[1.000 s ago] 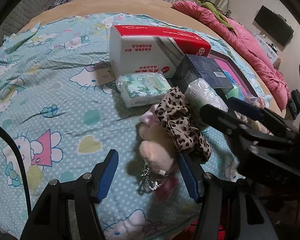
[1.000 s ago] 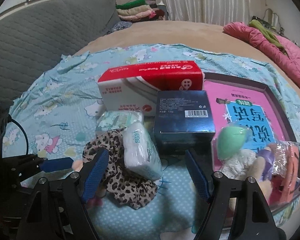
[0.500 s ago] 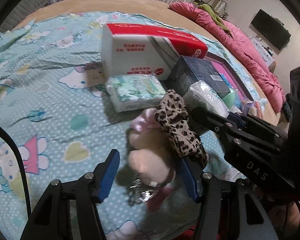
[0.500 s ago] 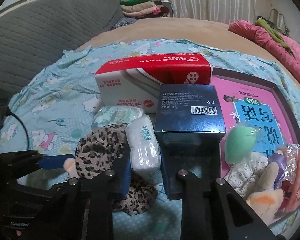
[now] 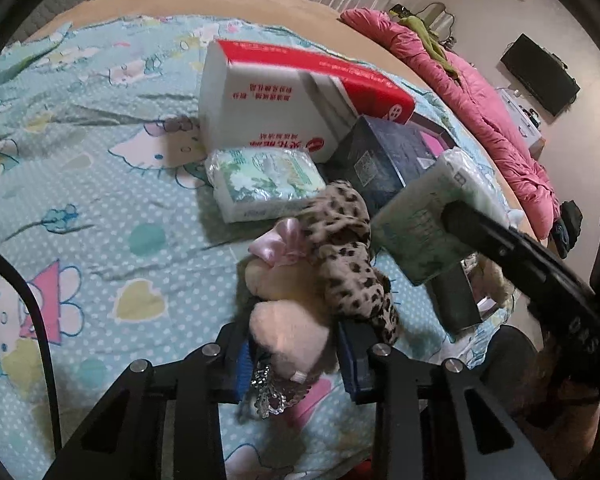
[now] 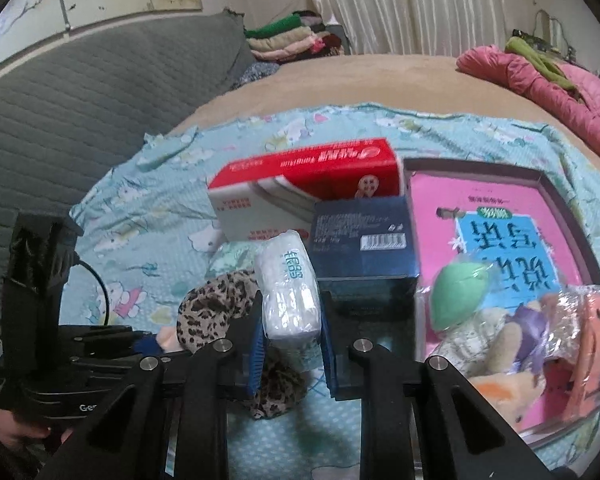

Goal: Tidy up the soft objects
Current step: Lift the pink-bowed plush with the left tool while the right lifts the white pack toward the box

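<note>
Closing both grippers at once — my left gripper (image 5: 296,356) is now pinching the plush toy (image 5: 288,320) on the bedsheet (image 5: 100,208), my right gripper (image 6: 290,344) is clamping the tissue pack (image 6: 288,292) — both ready for lifting.

Both wrist views sit low and close over the bedsheet (image 5: 80,184), facing forward. Both share the red-and-white box (image 5: 284,100), upper centre of each frame.

Plush (image 5: 288,328) lower half hidden behind left gripper (image 5: 296,364) fingers; scrunchie (image 6: 216,312) partly behind tissue pack (image 6: 290,292); tray (image 6: 556,184) right edge cut off.
</note>
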The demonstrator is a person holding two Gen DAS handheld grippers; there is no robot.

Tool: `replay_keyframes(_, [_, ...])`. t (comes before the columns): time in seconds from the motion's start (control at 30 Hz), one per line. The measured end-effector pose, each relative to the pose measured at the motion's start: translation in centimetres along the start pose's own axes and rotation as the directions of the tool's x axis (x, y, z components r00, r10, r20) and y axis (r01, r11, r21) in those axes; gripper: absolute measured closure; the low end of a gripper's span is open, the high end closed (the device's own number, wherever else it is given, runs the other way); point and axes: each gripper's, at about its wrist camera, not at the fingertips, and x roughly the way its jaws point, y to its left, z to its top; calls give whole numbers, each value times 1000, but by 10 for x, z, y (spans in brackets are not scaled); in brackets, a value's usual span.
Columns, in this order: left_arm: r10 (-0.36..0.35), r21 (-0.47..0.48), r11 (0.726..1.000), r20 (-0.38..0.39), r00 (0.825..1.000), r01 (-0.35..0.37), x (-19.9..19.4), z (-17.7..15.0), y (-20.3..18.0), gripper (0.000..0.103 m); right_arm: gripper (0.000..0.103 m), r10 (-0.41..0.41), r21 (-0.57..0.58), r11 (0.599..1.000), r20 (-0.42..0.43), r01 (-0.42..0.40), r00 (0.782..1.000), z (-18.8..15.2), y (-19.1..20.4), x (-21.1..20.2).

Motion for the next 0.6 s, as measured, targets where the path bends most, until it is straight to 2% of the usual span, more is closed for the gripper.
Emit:
replay_keyframes(0.3, [54,-50,997,56,997,-51,-33,-5,14,68,80,18,32,999,32,-19,999,5,-8,-13])
replay_keyframes(0.6, [129,-34,992,141,982,-125,-70,0,8,68,81,46,43,998,64,-49,997,8,-9,-23])
